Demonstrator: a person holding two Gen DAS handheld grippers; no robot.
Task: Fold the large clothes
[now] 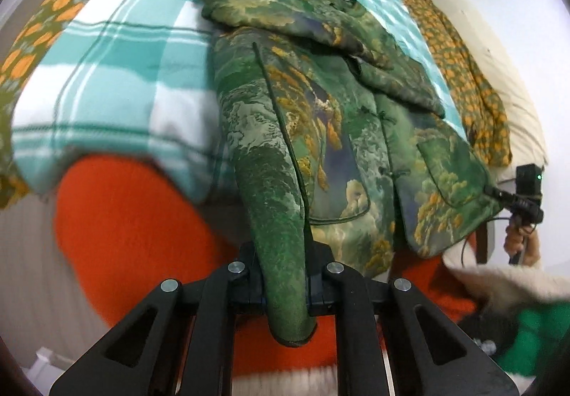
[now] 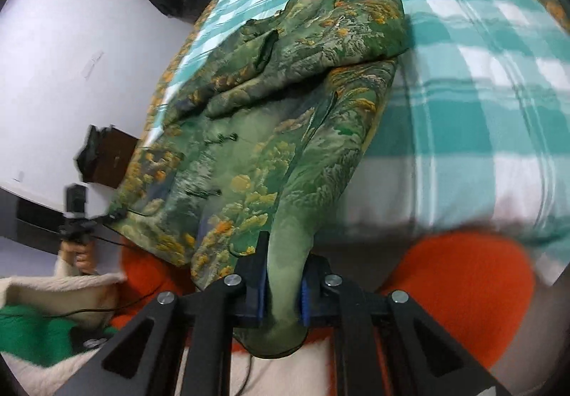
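A green jacket (image 1: pixel 320 104) with a yellow and grey landscape print lies on a bed with a teal and white checked cover (image 1: pixel 117 75), sleeves folded over its chest. My left gripper (image 1: pixel 285 275) is shut on the jacket's bottom hem at the near edge of the bed. My right gripper (image 2: pixel 283 275) is shut on the hem at the jacket's (image 2: pixel 270 118) other bottom corner. The right gripper shows far right in the left wrist view (image 1: pixel 523 203); the left gripper shows far left in the right wrist view (image 2: pixel 76 214).
The person's orange trousers (image 1: pixel 135 225) are close below the grippers. An orange-flowered sheet (image 1: pixel 466 75) hangs along the bed's side. A white wall (image 2: pixel 71 50) and a dark wooden piece (image 2: pixel 110 157) stand beside the bed. White fleece and green cloth (image 2: pixel 32 328) lie below.
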